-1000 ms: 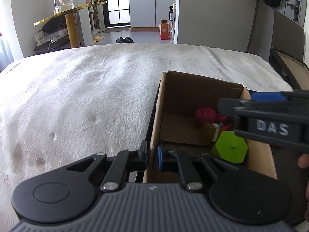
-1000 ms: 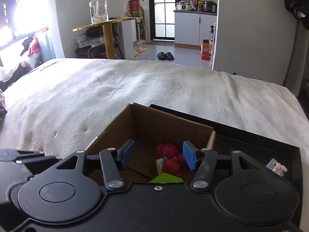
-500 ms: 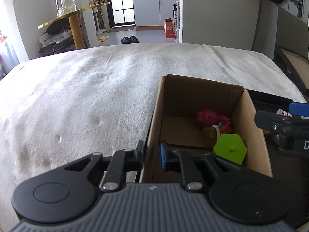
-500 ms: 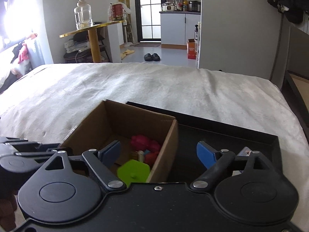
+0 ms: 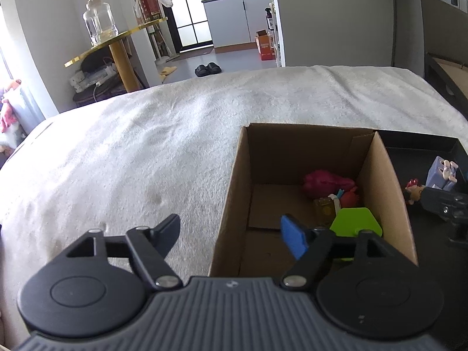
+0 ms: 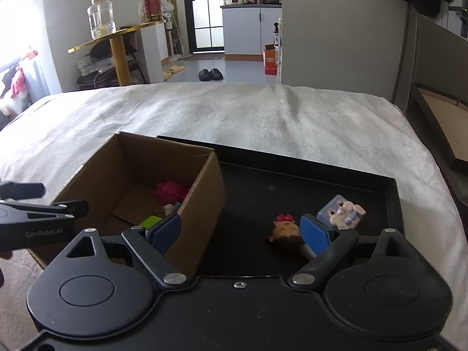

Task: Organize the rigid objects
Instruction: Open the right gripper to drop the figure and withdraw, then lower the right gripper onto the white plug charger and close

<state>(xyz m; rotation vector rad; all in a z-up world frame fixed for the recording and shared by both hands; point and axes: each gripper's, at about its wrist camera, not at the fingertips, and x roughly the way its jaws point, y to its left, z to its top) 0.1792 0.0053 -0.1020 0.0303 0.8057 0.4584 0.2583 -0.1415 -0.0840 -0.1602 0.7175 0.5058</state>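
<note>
Since a second ago both grippers have changed: the left gripper (image 5: 231,234), then pinched on the near wall of the cardboard box (image 5: 231,204), has let go and now stands wide, one finger outside that wall and one inside; the right gripper (image 6: 242,228), then over the box, has swung to the black tray (image 6: 392,193) and also stands wide, empty.

Largest first: the white blanket (image 6: 263,117) fills the field from 9 to 3 o'clock. The box sits at 10 o'clock of the right gripper, the tray at 12 to 2. Inside the box lie a green hexagonal toy (image 5: 355,219), a magenta toy (image 5: 324,182) and smaller pieces.

Two toys remain on the tray: a blue cube with a rabbit figure (image 6: 340,209) and a small doll head with a red bow (image 6: 285,231). The doll lies just ahead at 1 o'clock between the right fingers, its long axis seemingly running toward 4 o'clock. The right gripper is clearly nearer.
</note>
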